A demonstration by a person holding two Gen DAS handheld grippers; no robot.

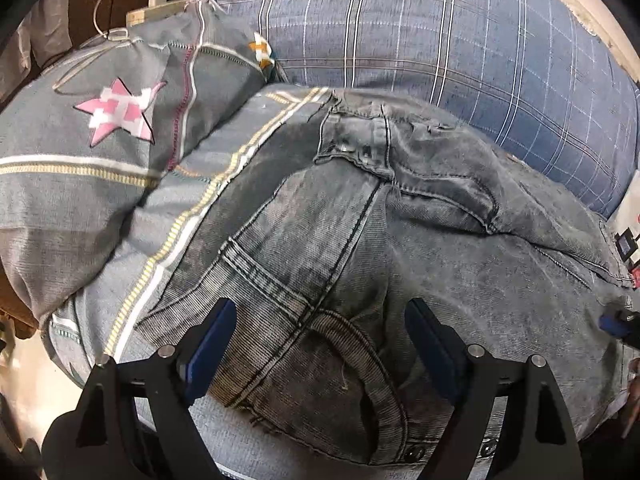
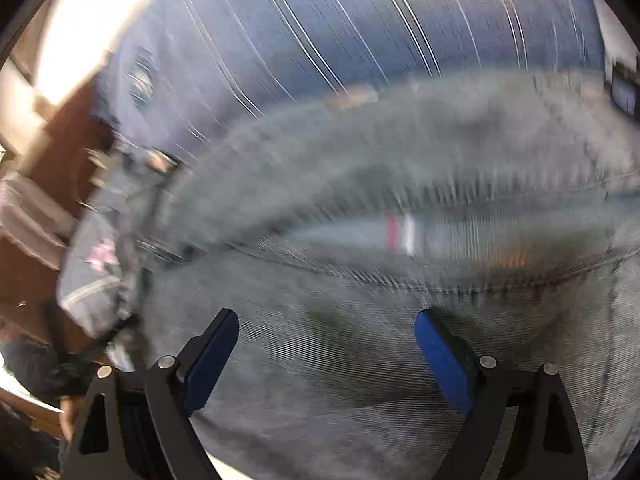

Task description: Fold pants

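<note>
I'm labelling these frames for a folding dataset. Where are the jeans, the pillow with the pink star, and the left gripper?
jeans [image 1: 340, 240]: left wrist view, on the seat panel.
star pillow [image 1: 60, 184]: left wrist view, on its grey cover.
left gripper [image 1: 320, 312]: left wrist view, midway between its fingertips.

The jeans [image 1: 360, 240] were washed grey denim with darker seams and pale, worn stitching; in the blurred right wrist view they [image 2: 360, 360] read as grey with a small red and white tab. The blanket [image 1: 480, 48] was blue-grey, crossed by white plaid lines, and bore a round teal and white emblem. The pillow [image 1: 100, 152] was grey with a pink and white pixelated star, plus yellow, white and red stripes. Both grippers' pads [image 1: 212, 340] [image 2: 440, 360] were blue on black frames.
</note>
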